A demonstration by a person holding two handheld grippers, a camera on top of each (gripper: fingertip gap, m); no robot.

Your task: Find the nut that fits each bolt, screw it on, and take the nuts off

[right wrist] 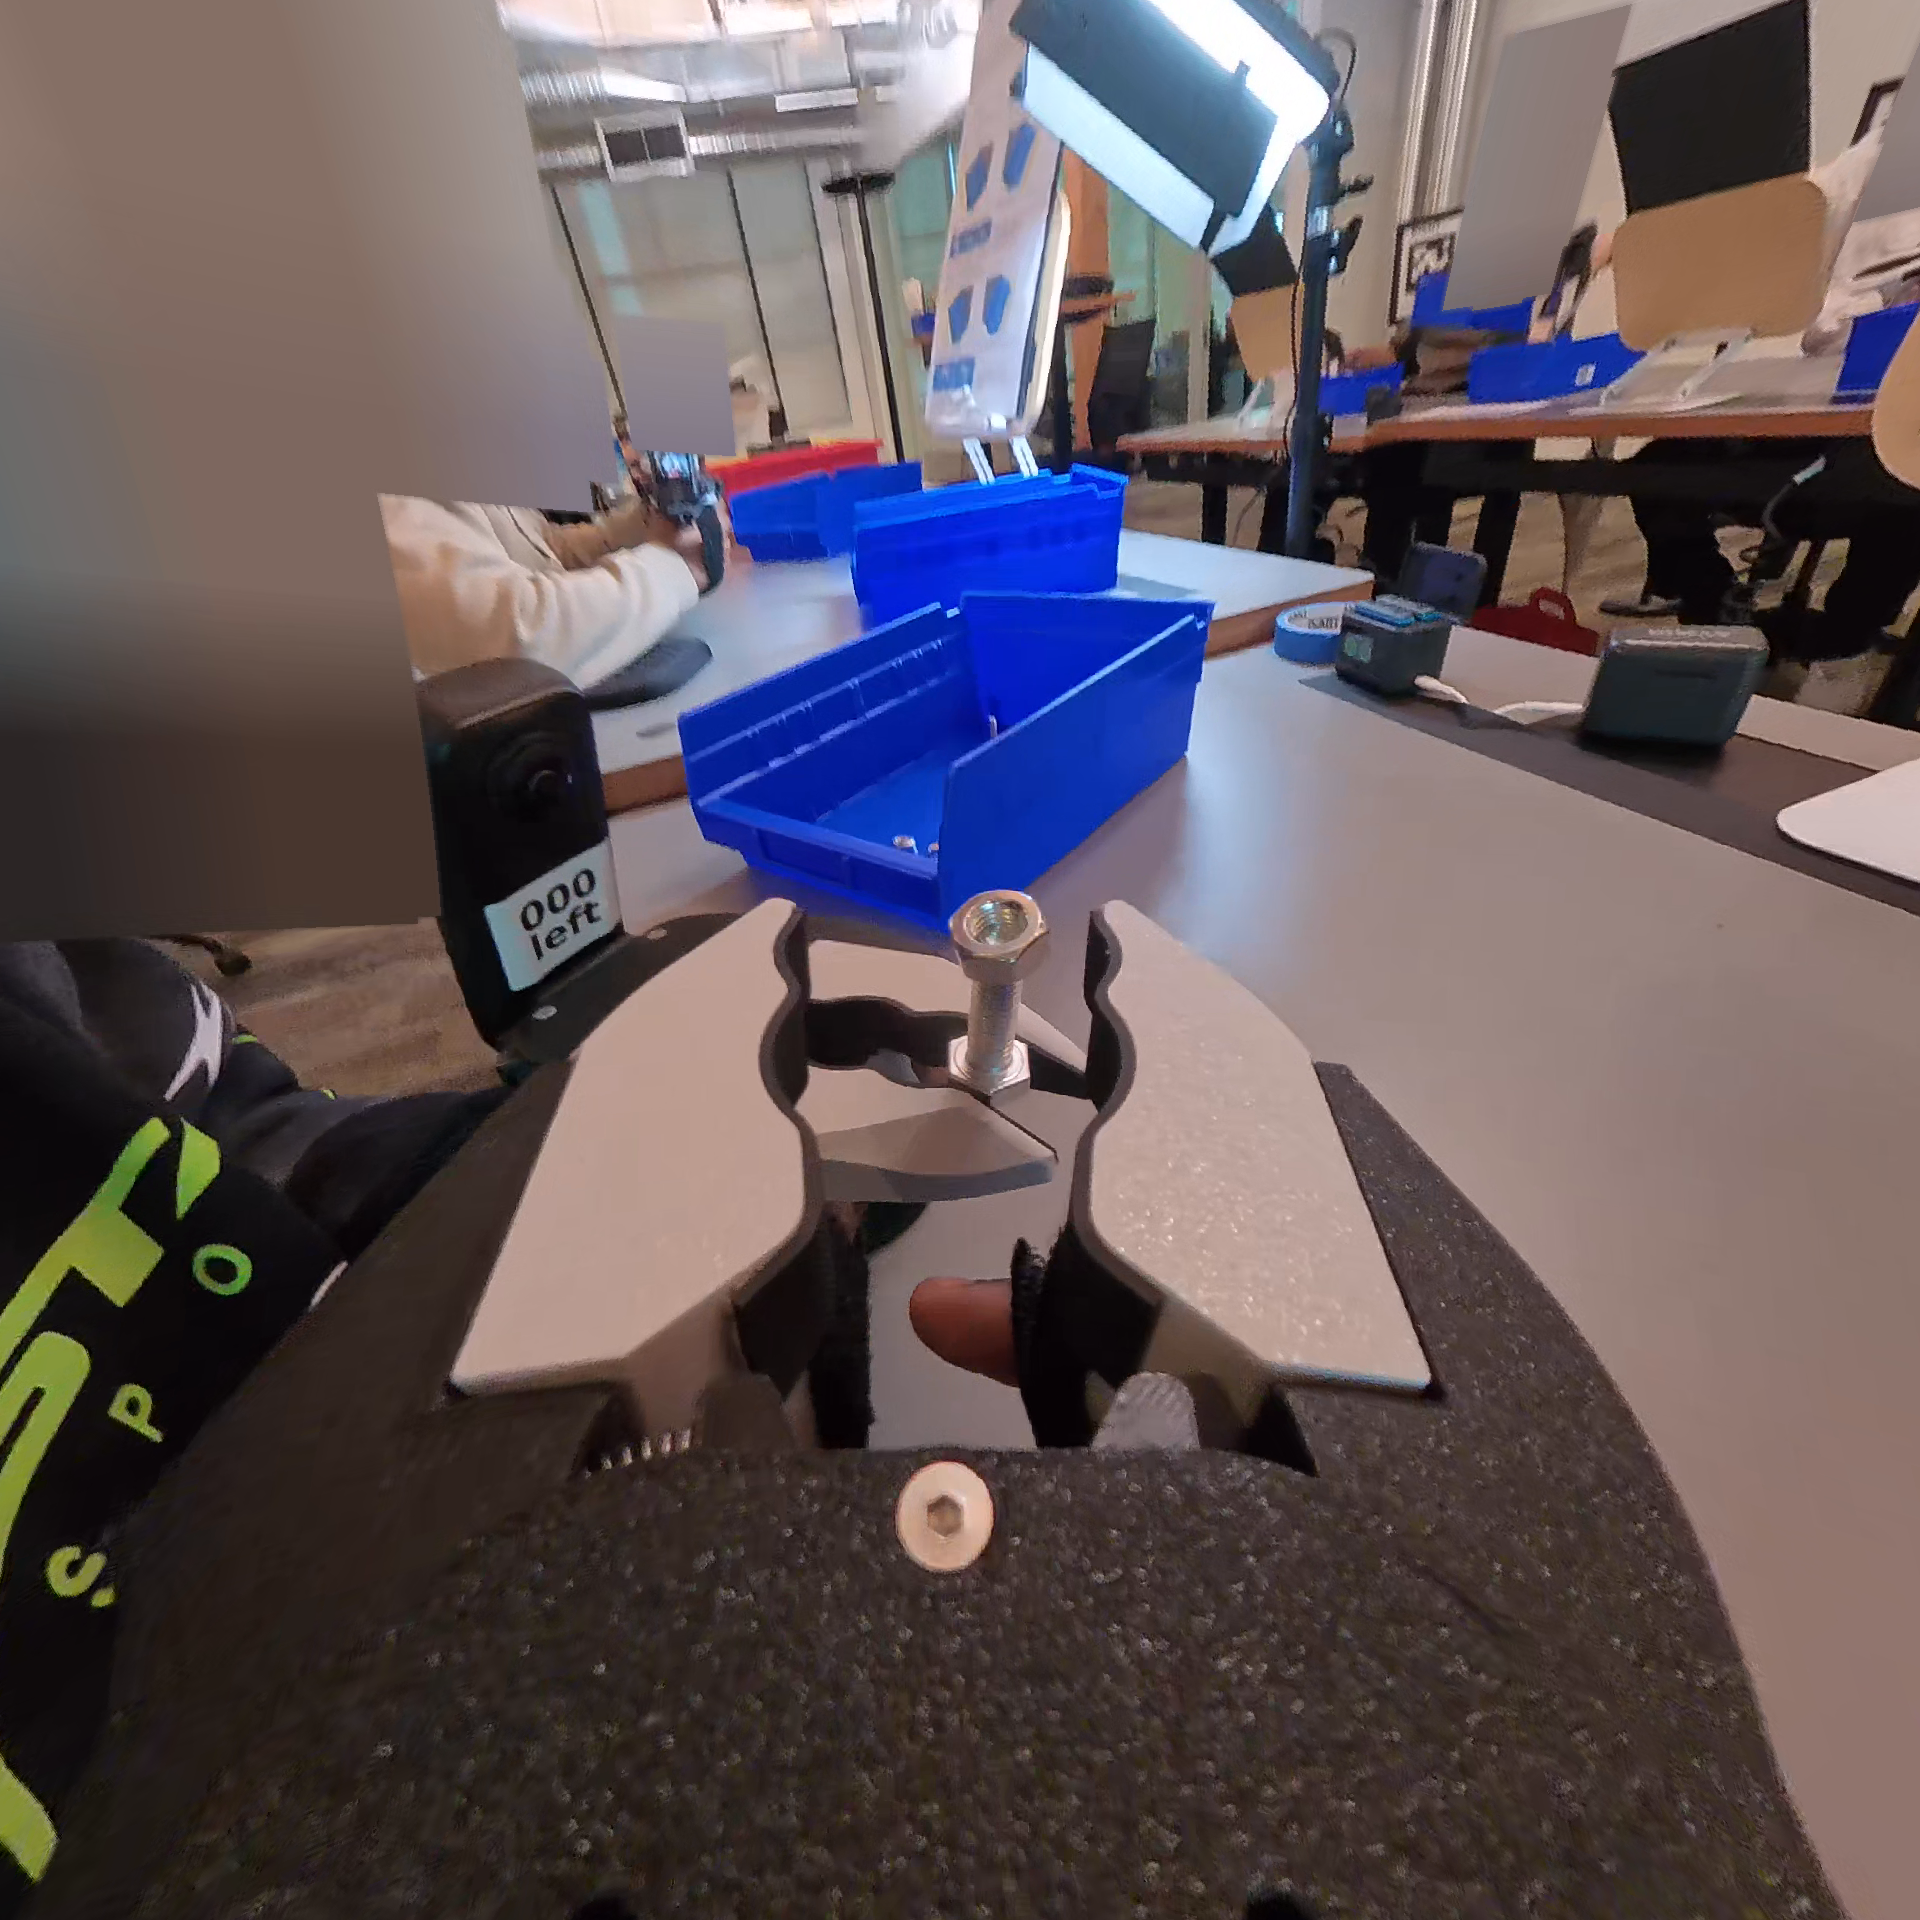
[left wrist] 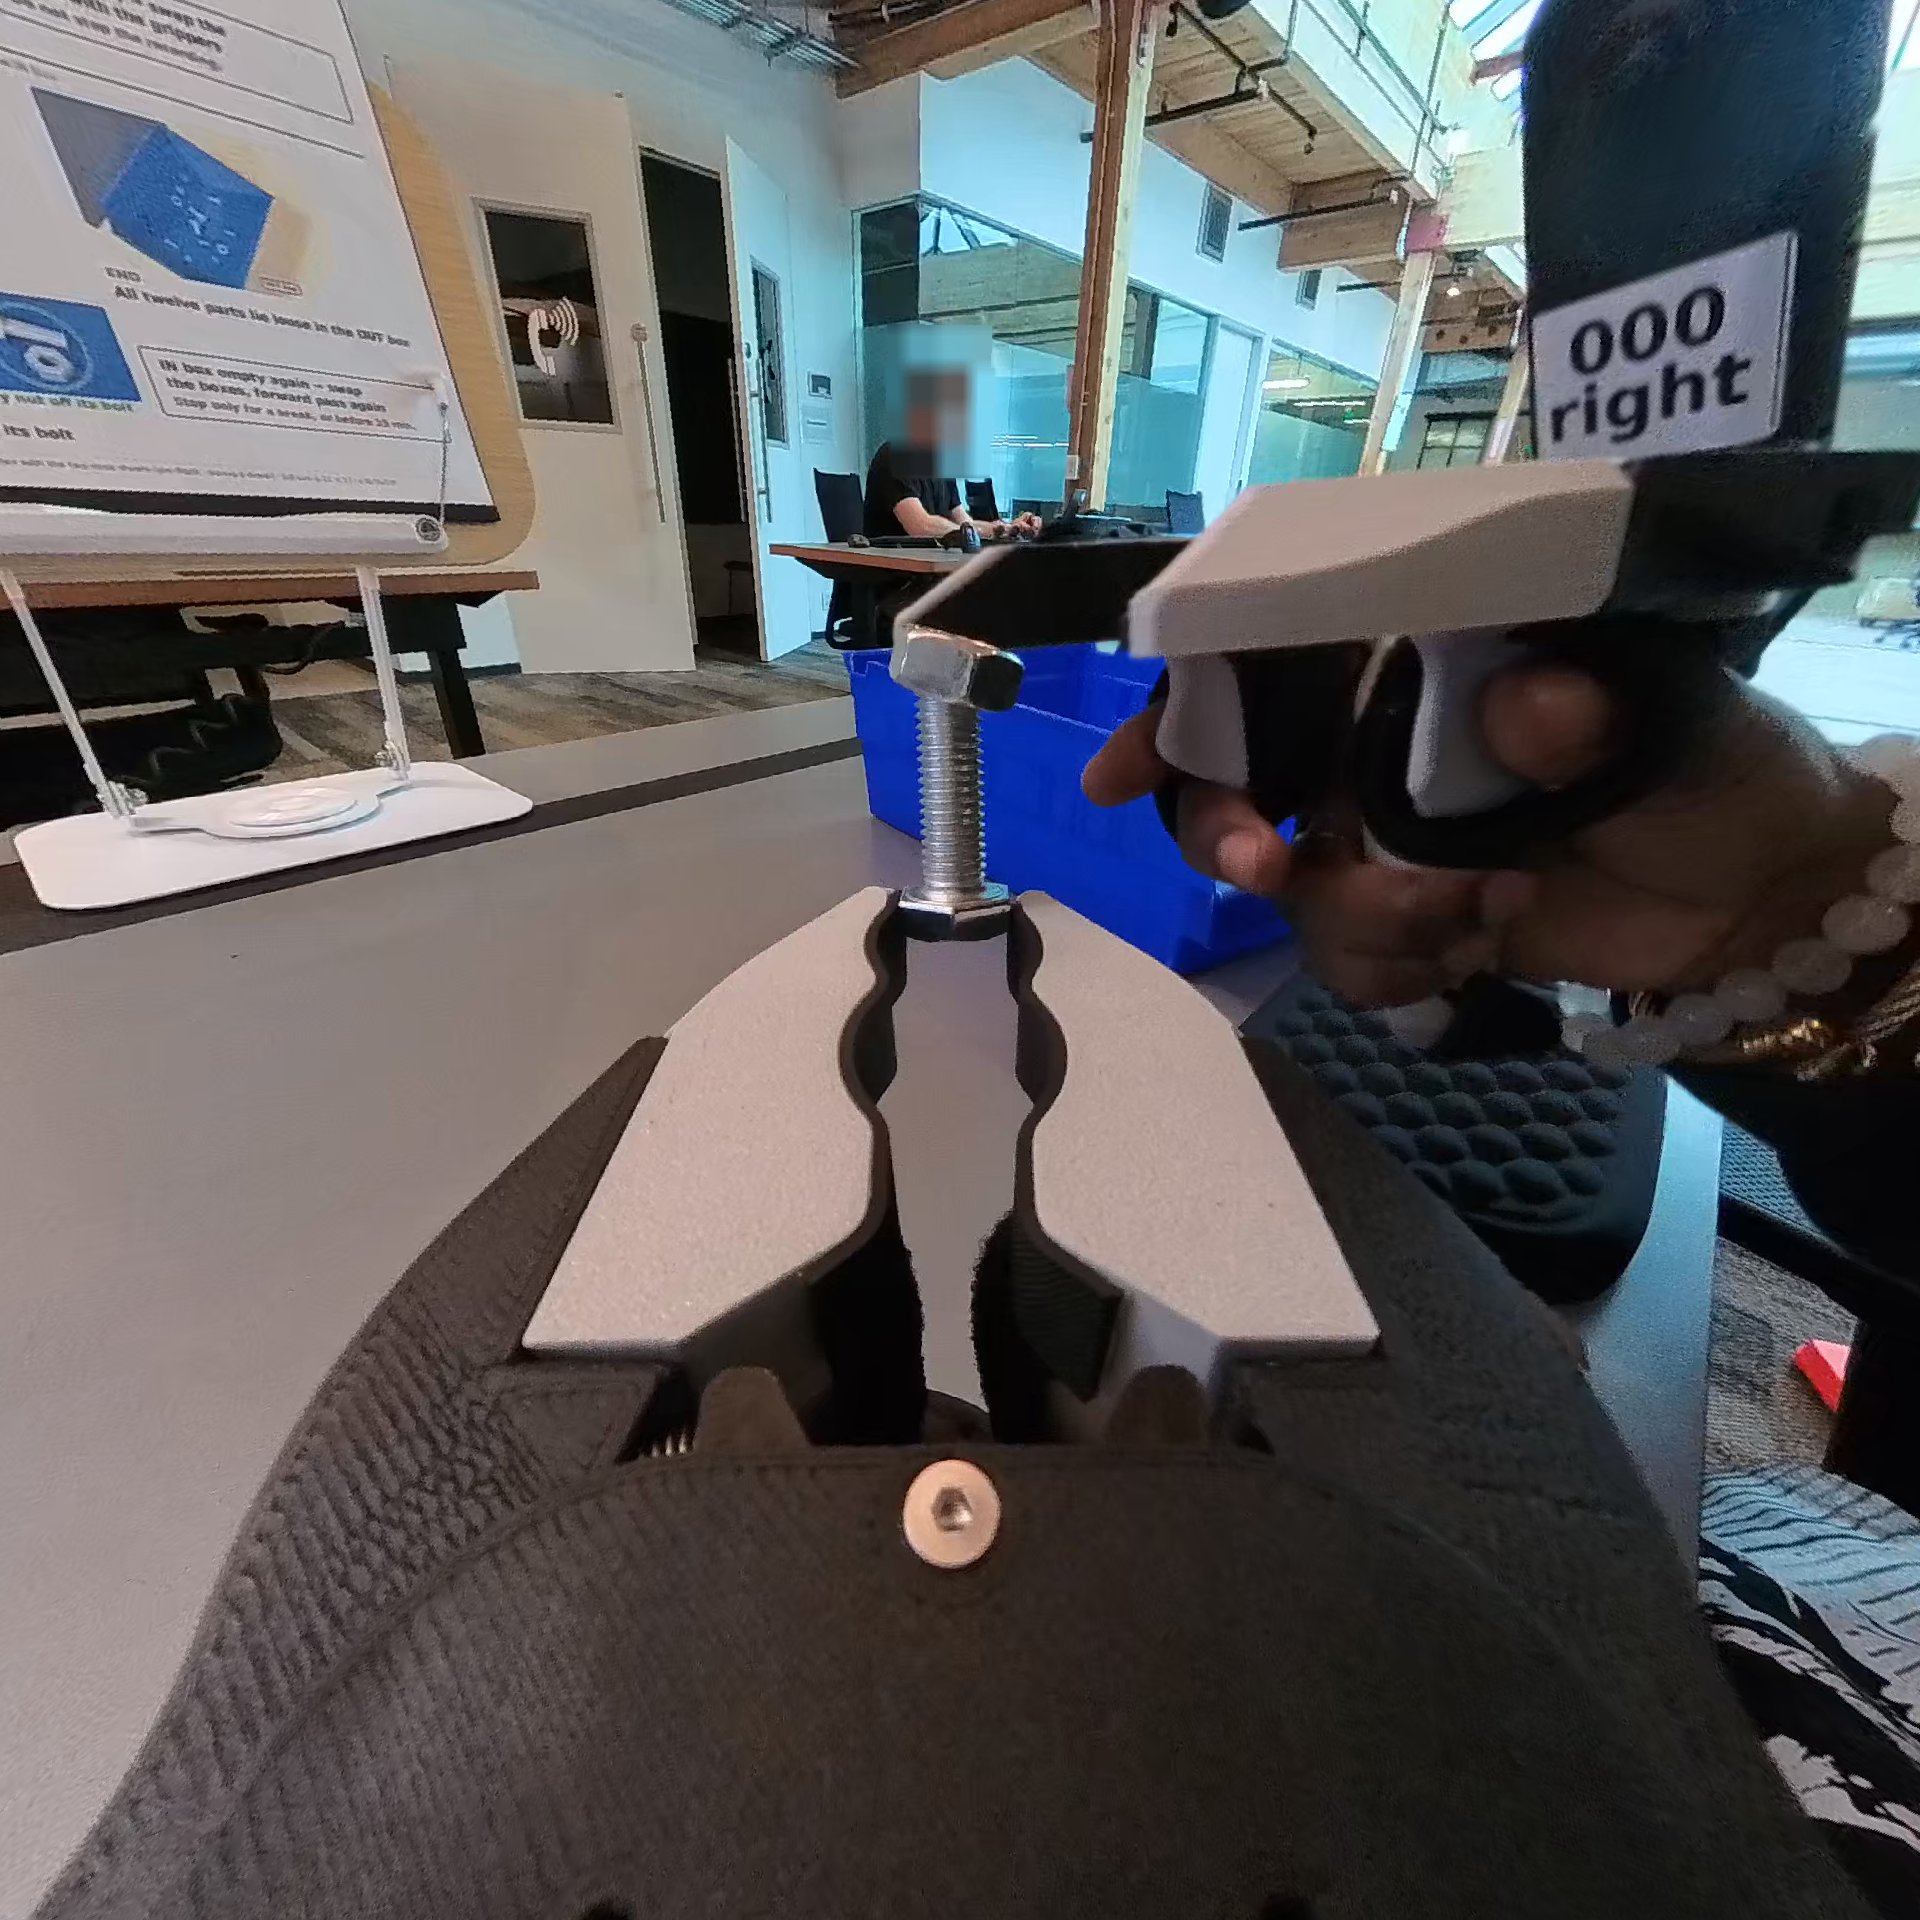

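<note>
The left gripper (left wrist: 954, 920) is clamped on the hex head of a silver bolt (left wrist: 952, 800), both fingertips pressed against the head's flats, so the bolt stands upright with its threaded shank pointing up. A silver nut (left wrist: 958, 670) sits at the very top of the thread. The right gripper (right wrist: 940, 935) comes in from the right, above the left one; its jaws are spread wide and the nut stands between the fingers (right wrist: 1164, 997) with clear air on both sides, so nothing is gripped there. From the left wrist view the dark underside of one right finger lies just above the nut; whether it touches, I cannot tell. Just beyond the bolt on the grey table (right wrist: 1455, 987) sits an open blue bin (right wrist: 1049, 769) with a few small metal parts on its floor. A second blue bin (right wrist: 987, 551) stands farther off.
</note>
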